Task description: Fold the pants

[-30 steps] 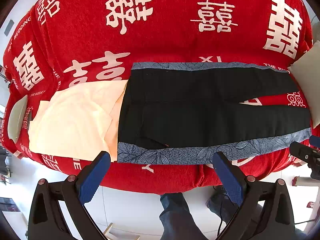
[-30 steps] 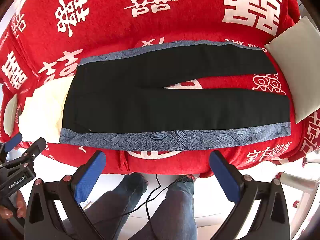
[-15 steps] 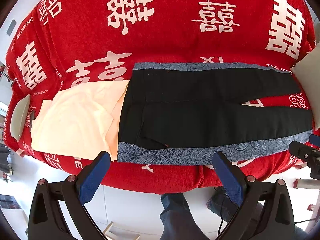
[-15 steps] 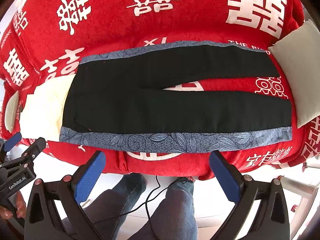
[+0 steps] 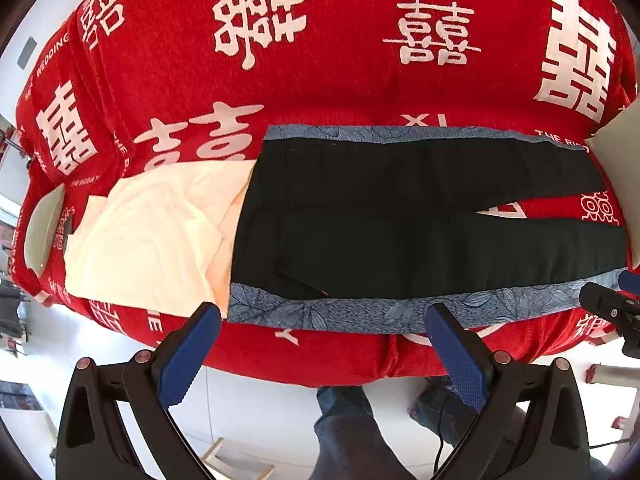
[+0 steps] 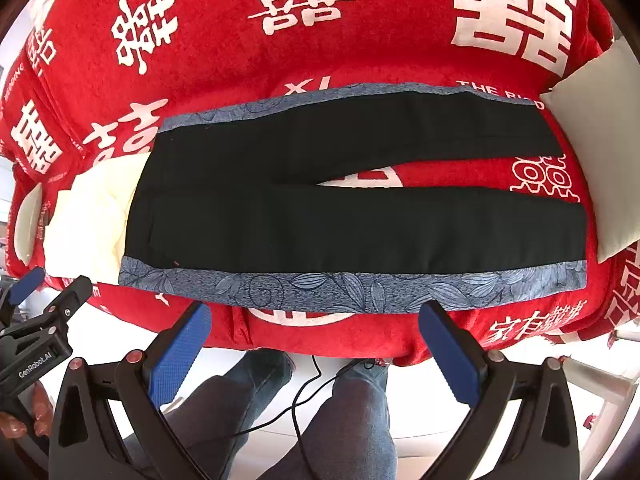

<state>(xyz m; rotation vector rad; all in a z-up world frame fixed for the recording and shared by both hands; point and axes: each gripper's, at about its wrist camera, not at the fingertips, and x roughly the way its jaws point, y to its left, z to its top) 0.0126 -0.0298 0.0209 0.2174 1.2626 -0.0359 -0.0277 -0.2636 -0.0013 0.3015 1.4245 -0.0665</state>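
Observation:
Black pants [image 5: 400, 216] with blue leaf-print side stripes lie flat on a red blanket [image 5: 320, 60], waist to the left, legs to the right. They also show in the right wrist view [image 6: 340, 208]. My left gripper [image 5: 322, 320] is open and empty, hovering above the near blue stripe close to the waist. My right gripper [image 6: 314, 318] is open and empty above the near stripe at mid-leg. Each gripper shows at the edge of the other's view: the right one [image 5: 612, 312], the left one [image 6: 40, 320].
A cream cloth [image 5: 152, 236] lies left of the waistband, partly under it. A pale pillow [image 6: 600, 152] sits at the right by the leg ends. A pale flat object [image 5: 40, 232] lies at the far left. The blanket's near edge drops to a white floor where the person's legs [image 6: 320, 420] stand.
Both views have shifted slightly, the pants sitting a little lower and nearer in the frames. The pants have not moved and both grippers stay open.

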